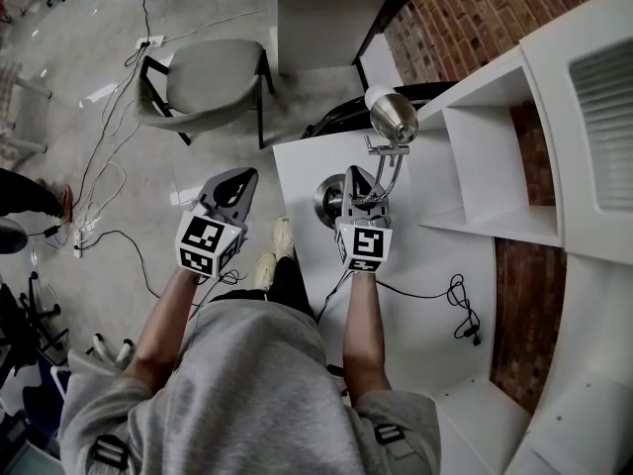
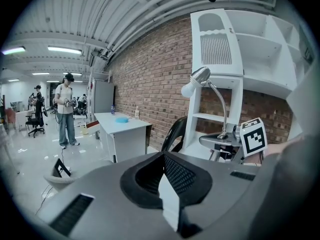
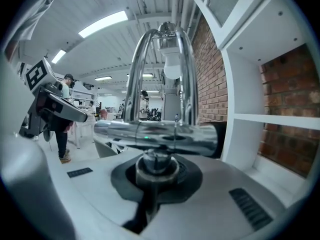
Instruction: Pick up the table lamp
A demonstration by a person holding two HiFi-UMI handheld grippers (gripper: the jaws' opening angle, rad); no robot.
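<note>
Right gripper view shows the right gripper (image 3: 156,173) clamped on the table lamp (image 3: 165,134), whose chrome stem sits between its jaws, so the grasp looks made and only the lift remains; the left gripper (image 2: 167,184) is closed, empty.

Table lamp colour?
Polished chrome silver table lamp, mirror-shiny; shows best in the right gripper view.

Table lamp (image 1: 393,115) on table (image 1: 435,255); shelf unit (image 1: 475,156) right of it; chair (image 1: 213,77) beyond table.
</note>
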